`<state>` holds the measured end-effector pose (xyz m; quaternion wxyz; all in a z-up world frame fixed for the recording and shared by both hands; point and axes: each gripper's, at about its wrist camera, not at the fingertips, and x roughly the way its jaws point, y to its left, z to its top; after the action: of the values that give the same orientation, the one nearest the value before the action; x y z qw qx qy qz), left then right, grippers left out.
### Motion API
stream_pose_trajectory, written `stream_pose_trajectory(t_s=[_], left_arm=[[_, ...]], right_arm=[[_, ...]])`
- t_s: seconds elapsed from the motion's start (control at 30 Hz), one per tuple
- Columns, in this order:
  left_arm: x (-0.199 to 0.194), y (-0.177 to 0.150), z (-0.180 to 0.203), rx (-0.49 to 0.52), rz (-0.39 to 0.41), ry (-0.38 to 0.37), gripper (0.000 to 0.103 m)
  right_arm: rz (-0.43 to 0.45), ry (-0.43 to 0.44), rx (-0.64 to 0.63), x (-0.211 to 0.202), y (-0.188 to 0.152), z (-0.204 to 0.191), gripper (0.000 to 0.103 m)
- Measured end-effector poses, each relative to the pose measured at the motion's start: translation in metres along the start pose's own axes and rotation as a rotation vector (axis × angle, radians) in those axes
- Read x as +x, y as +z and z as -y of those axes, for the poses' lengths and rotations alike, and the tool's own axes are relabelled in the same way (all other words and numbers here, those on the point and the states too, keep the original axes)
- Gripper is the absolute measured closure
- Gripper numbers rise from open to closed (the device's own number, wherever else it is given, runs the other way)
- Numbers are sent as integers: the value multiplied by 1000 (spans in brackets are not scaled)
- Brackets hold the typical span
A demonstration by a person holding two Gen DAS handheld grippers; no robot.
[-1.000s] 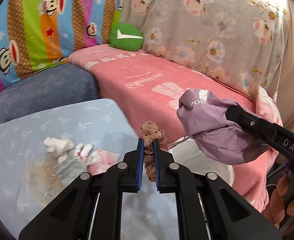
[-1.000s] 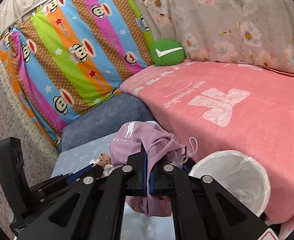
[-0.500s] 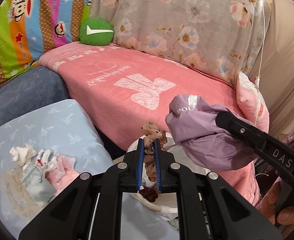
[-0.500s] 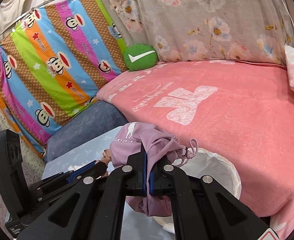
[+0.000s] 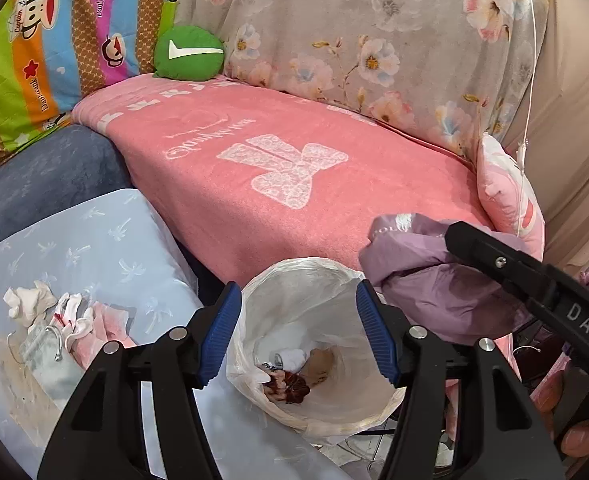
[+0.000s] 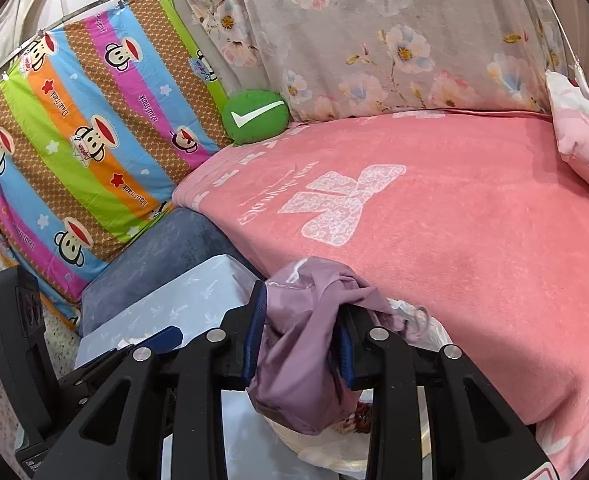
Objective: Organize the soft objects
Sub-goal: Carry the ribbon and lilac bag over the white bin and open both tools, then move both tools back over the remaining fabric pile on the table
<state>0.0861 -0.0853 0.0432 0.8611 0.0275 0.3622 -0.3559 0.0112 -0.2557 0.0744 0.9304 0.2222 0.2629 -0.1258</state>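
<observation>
My left gripper (image 5: 296, 296) is open and holds nothing, right above a white bag-lined bin (image 5: 254, 292). A brown frilly cloth (image 5: 288, 386) lies at the bottom of the bin with other small pieces. A purple garment (image 5: 422, 288) hangs at the bin's right rim from my right gripper (image 5: 454, 236). In the right wrist view, the right gripper (image 6: 300, 308) has its fingers spread apart. The purple garment (image 6: 298, 360) is still draped between them, sagging toward the bin (image 6: 326, 448). A pile of small pale cloths (image 5: 62, 328) lies on the light blue sheet (image 5: 106, 240) at the left.
A pink blanket (image 5: 274, 160) covers the bed behind the bin. A green cushion (image 5: 188, 54) sits at its far corner and a pink pillow (image 5: 506, 200) at its right end. A blue-grey cushion (image 5: 42, 176) lies at the left. A hand (image 5: 582, 432) holds the right gripper.
My left gripper opened and the brown cloth dropped into the bin. The right gripper's fingers spread apart over the bin, the purple garment still hanging between them. Both moved right.
</observation>
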Motion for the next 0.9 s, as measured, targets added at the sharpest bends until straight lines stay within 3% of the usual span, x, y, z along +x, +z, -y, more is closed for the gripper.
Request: stream_pose_trajectory(t_s=[0.9], left_arm=[[-10,-8,-38,-78,13,77,46]], right_arm=[[-77,38,-25,25,-15,-25,65]])
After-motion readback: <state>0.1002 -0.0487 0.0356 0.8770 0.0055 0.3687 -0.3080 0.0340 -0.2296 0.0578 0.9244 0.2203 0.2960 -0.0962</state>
